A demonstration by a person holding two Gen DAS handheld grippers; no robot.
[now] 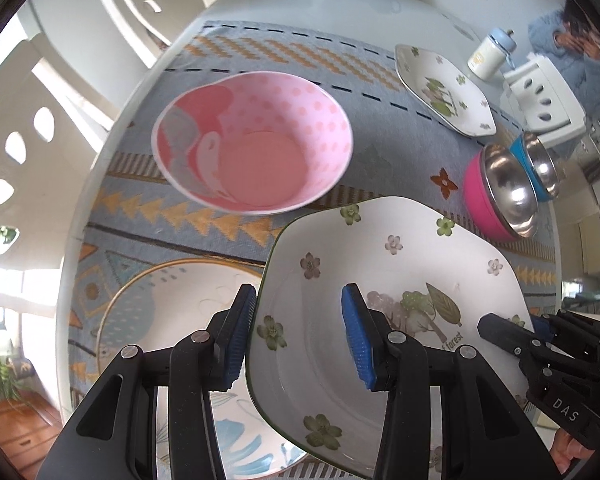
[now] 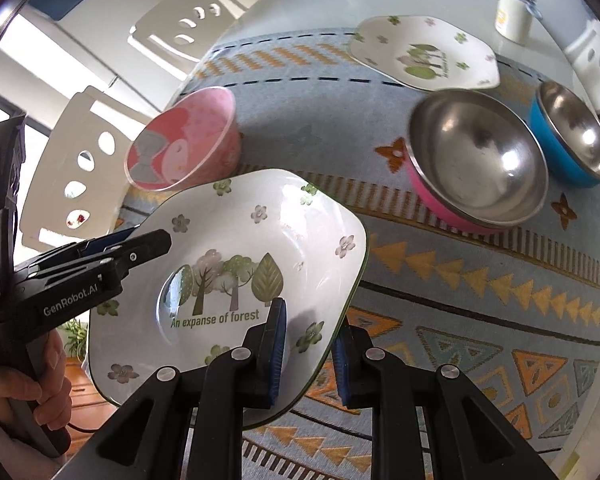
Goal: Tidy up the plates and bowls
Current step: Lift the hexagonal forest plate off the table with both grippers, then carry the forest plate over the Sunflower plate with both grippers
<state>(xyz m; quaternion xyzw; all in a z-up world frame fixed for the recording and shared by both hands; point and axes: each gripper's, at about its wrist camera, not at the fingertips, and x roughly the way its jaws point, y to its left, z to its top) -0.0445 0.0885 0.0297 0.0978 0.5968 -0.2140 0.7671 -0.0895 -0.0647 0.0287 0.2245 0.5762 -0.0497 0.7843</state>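
A square white forest plate (image 1: 384, 280) (image 2: 260, 248) is held in the air between both grippers. My left gripper (image 1: 300, 336) straddles its left rim, one finger above and one below; it also shows in the right wrist view (image 2: 148, 240). My right gripper (image 2: 312, 344) is shut on the plate's near right rim; it also shows in the left wrist view (image 1: 496, 328). A pink dotted bowl (image 1: 252, 144) (image 2: 184, 148) stands behind. A round gold-rimmed plate (image 1: 172, 320) lies under the held plate. A second forest plate (image 1: 444, 92) (image 2: 424, 52) lies far back.
A pink steel bowl (image 1: 504, 196) (image 2: 476, 164) and a blue steel bowl (image 1: 540, 164) (image 2: 572, 140) stand at the right on the patterned cloth (image 1: 284, 56) (image 2: 480, 280). A white lidded cup (image 1: 488, 56) (image 2: 514, 4) and white chairs (image 2: 80, 168) surround the table.
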